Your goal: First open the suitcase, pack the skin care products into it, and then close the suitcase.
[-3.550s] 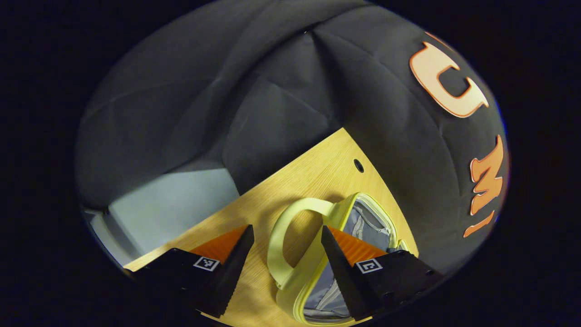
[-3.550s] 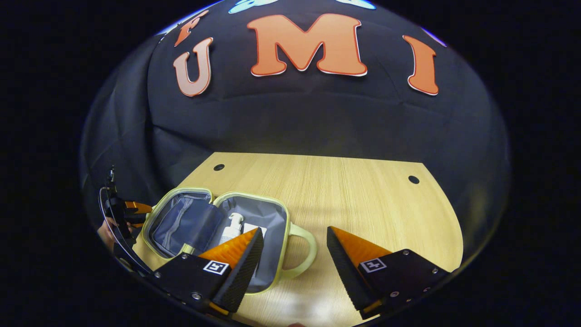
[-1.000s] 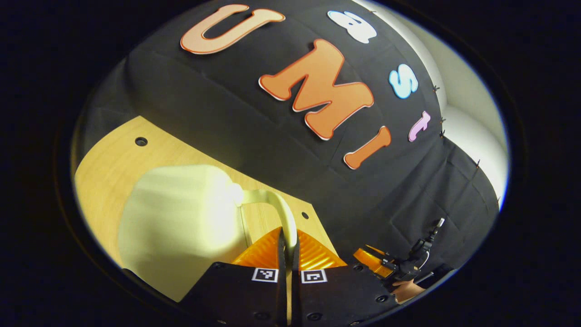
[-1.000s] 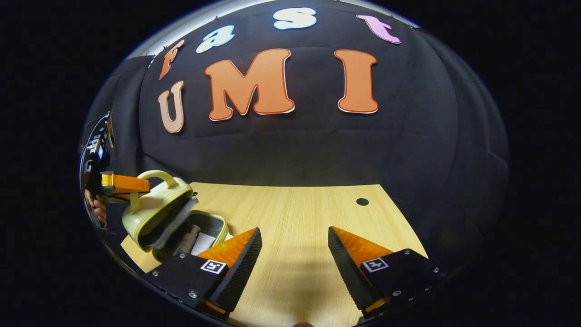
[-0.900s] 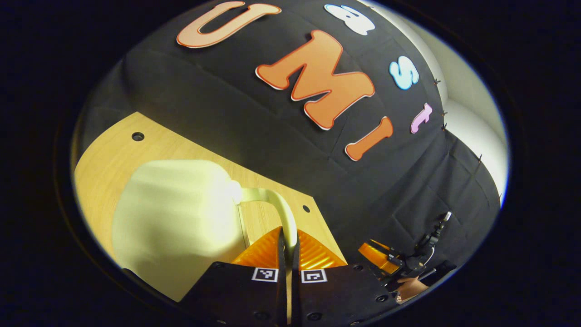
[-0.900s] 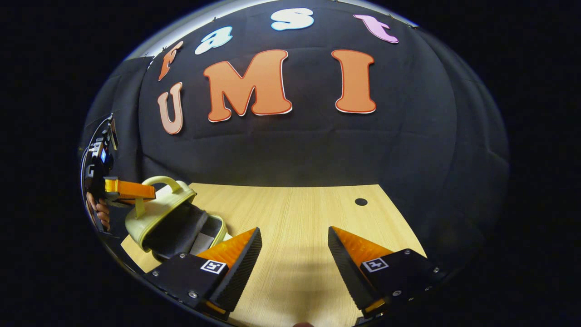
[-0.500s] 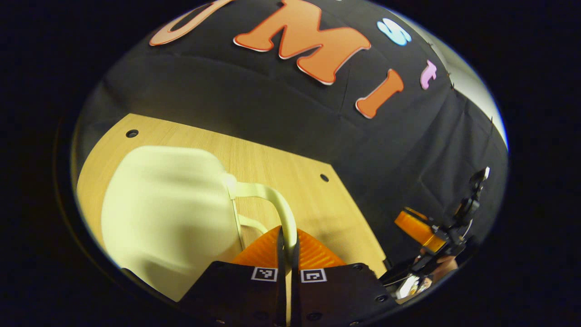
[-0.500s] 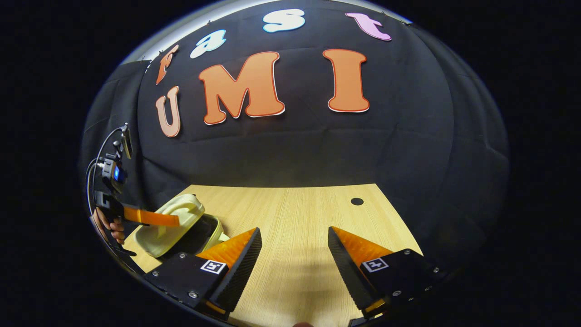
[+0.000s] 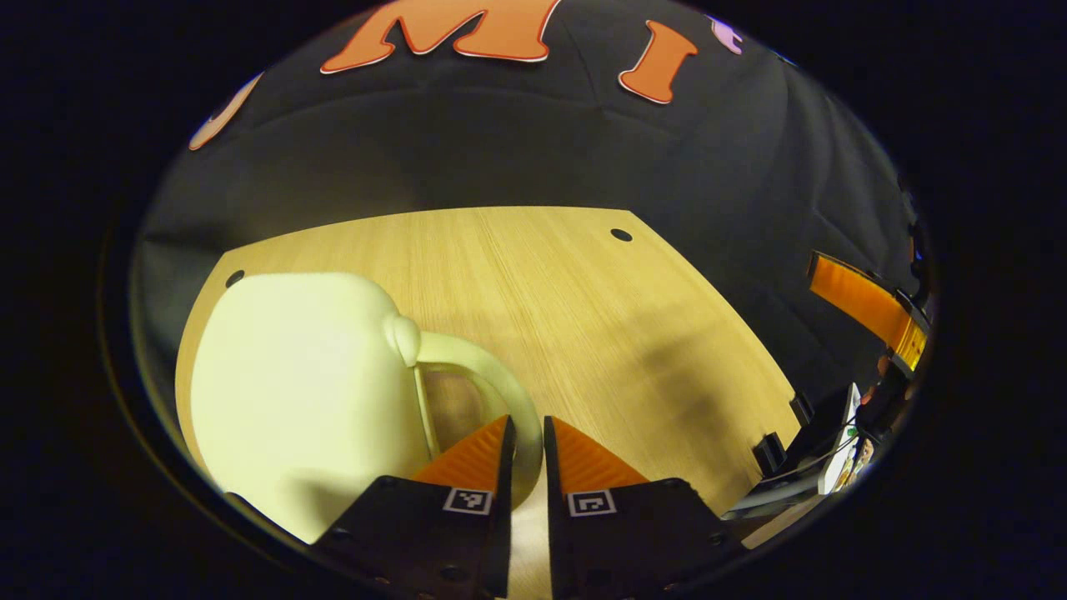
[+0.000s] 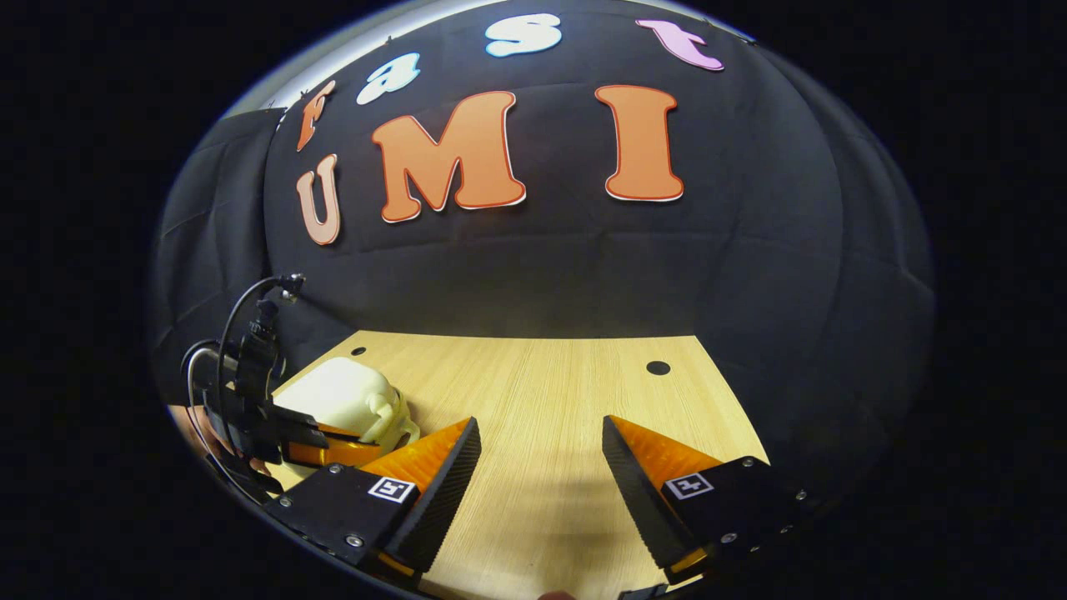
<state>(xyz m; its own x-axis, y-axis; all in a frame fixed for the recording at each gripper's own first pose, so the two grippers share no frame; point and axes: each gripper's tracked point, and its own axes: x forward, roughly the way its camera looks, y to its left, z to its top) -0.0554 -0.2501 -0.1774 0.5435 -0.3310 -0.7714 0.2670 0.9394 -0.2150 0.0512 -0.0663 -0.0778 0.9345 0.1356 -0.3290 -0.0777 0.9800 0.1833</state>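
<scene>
The wooden tabletop (image 9: 583, 283) is the largest thing here, a pale plank surface with small round holes (image 9: 621, 235) near its far edge, backed by the black cloth wall. The landmark on it is the suitcase (image 9: 292, 375), a small pale yellow-green case that lies flat with its lid down on the tabletop's left part in the left gripper view; in the right gripper view it (image 10: 342, 400) sits at the tabletop's near left corner.

The case's curved handle (image 9: 488, 383) sticks out from its right side. The left gripper (image 9: 527, 442) is at that handle, its fingers almost together with a narrow gap, and the handle's loop runs down between them; whether both fingers press on it I cannot tell. In the right gripper view this gripper (image 10: 321, 446) lies just in front of the case.

The right gripper (image 10: 540, 454) hangs over bare wood well to the right of the case, fingers wide apart and holding nothing.
</scene>
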